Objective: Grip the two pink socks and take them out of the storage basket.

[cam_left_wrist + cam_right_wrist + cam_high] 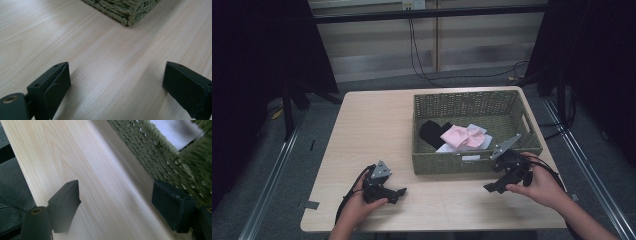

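We hold left gripper (399,191) low over table's (372,125) near edge, left of centre, jaws wide apart, nothing between. Right gripper (490,187) tilted, near front wall of basket (452,167) at near right corner; jaws wide apart over bare wood, nothing gripped. One woven green basket sits on table's right half, holding clothes: one black piece (432,132), one pink piece (460,136), white pieces (477,129), count unclear. One light wooden table on grey floor (277,170); cables (422,60) hang at far wall; black curtains at both sides.
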Available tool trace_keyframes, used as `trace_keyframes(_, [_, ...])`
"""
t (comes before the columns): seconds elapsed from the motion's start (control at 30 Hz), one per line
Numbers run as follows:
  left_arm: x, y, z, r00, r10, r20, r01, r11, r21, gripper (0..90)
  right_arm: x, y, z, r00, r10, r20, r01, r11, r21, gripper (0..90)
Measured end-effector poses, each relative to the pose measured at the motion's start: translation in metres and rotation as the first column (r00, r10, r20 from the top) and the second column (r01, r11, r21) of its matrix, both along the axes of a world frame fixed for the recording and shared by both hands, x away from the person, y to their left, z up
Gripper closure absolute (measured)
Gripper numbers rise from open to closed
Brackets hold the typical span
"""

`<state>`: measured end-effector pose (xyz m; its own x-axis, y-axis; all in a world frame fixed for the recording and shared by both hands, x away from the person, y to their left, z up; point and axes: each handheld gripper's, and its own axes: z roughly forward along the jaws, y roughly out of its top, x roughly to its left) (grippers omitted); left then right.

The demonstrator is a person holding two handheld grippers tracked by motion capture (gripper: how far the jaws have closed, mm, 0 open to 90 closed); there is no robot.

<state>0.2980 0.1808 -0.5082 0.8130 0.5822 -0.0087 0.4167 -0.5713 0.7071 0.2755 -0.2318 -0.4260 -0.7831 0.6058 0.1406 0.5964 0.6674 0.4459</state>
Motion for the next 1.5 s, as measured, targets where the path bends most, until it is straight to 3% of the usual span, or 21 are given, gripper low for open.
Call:
trace_keyframes(0.57, [0.000, 0.000, 0.000, 1.0000, -0.002, 0.000, 0.002, 1.0000, 0.002, 7.2, 0.012, 0.001, 0.042, 0.9994, 0.030, -0.018, -0.030, 0.9988, -0.038, 22.5])
trace_keyframes(0.93, [0.000, 0.000, 0.000, 1.0000, -0.002, 0.000, 0.002, 1.0000, 0.002, 7.2, 0.024, 0.001, 0.067, 0.9993, 0.029, -0.024, -0.030, 0.9990, -0.032, 22.5])
trace_keyframes(1.27, [0.000, -0.001, 0.000, 1.0000, 0.007, -0.001, -0.007, 0.9999, -0.010, 7.2, 0.052, 0.002, 0.082, 0.9998, -0.017, -0.008, 0.016, 0.9997, -0.016, 23.7])
trace_keyframes(1.5, [0.000, 0.000, 0.000, 1.0000, 0.004, 0.001, -0.004, 1.0000, -0.007, 7.2, 0.074, 0.005, 0.079, 0.9989, -0.047, 0.002, 0.047, 0.9985, -0.028, 24.7])
